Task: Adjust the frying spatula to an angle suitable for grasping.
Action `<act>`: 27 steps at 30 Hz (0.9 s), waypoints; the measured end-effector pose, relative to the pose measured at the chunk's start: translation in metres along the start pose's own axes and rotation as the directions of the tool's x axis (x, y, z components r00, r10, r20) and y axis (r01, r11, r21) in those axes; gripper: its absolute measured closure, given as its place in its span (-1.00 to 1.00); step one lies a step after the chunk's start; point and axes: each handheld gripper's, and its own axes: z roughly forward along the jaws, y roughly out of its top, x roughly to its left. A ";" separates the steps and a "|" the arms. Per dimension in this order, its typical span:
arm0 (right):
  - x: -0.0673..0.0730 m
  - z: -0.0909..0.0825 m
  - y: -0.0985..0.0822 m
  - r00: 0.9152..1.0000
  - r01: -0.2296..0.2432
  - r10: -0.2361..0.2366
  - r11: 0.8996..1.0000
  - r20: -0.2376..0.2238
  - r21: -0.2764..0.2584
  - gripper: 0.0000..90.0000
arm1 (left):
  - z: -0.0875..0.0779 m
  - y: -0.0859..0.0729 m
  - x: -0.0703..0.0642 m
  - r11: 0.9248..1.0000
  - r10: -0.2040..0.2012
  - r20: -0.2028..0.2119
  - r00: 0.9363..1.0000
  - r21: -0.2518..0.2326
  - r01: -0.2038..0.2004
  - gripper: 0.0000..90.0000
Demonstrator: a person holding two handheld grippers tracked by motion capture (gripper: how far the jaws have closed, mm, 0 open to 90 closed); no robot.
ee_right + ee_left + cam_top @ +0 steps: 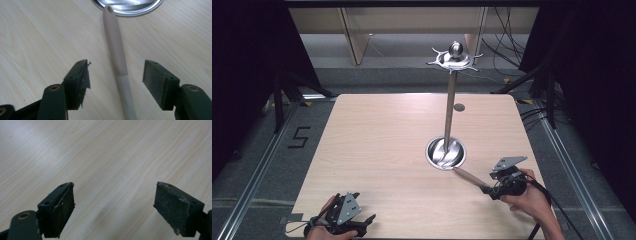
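Table (377, 150): I see a stand (451, 107) rising from its steel base (445, 153).

Utensil handle (116, 47): flat on the table, long axis aimed at the base, holed tip touching its rim.

Right gripper (116, 80): my jaws straddle the handle, half open, pads clear.

Left gripper (113, 206): wide open, empty, well away from the base.

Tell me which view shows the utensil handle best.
The right gripper view: the handle lies lengthwise between the open jaws, its holed end by the steel base. The high view shows it small, beside the right gripper. The left gripper view faces the bare table.
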 end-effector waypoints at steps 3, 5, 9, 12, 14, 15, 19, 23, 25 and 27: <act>-0.002 0.004 0.002 1.000 0.011 -0.012 1.000 -0.024 -0.013 -0.09 | 0.000 0.000 0.000 1.000 -0.004 -0.003 1.000 -0.003 0.004 -0.65; -0.005 0.006 0.006 1.000 0.015 -0.014 1.000 -0.018 0.012 -0.07 | 0.000 0.000 0.000 1.000 0.005 -0.004 1.000 0.002 -0.005 -0.65; -0.008 0.015 0.011 0.999 0.000 0.002 0.998 -0.036 0.065 0.02 | 0.001 -0.001 0.001 1.000 -0.002 0.005 1.000 0.007 0.002 -0.65; -0.010 0.017 0.012 0.999 0.010 -0.007 0.997 -0.039 0.073 0.05 | -0.001 0.000 0.001 1.000 0.000 0.001 1.000 0.001 0.000 -0.65; -0.012 0.019 0.013 0.998 0.005 0.000 0.996 -0.055 0.090 0.07 | -0.001 0.000 0.002 1.000 0.005 0.006 1.000 0.010 -0.005 -0.65; -0.012 0.019 0.013 0.998 0.005 0.000 0.996 -0.055 0.090 0.07 | -0.001 0.000 0.002 1.000 0.005 0.006 1.000 0.010 -0.005 -0.65; -0.011 0.025 0.016 0.998 0.007 -0.001 0.994 -0.061 0.106 0.10 | 0.001 0.000 0.000 1.000 0.002 -0.003 1.000 0.001 -0.002 -0.65; -0.011 0.031 0.019 0.998 0.023 -0.015 0.990 -0.060 0.137 0.14 | 0.000 0.000 0.000 1.000 -0.005 0.000 1.000 -0.001 0.005 -0.65; -0.012 0.033 0.020 0.997 0.045 -0.036 0.990 -0.067 0.136 0.16 | 0.000 0.000 0.000 1.000 -0.006 0.000 1.000 -0.003 0.006 -0.65; -0.011 0.035 0.022 0.997 0.042 -0.032 0.988 -0.069 0.145 0.18 | 0.000 0.000 0.000 1.000 -0.006 0.001 1.000 -0.004 0.006 -0.65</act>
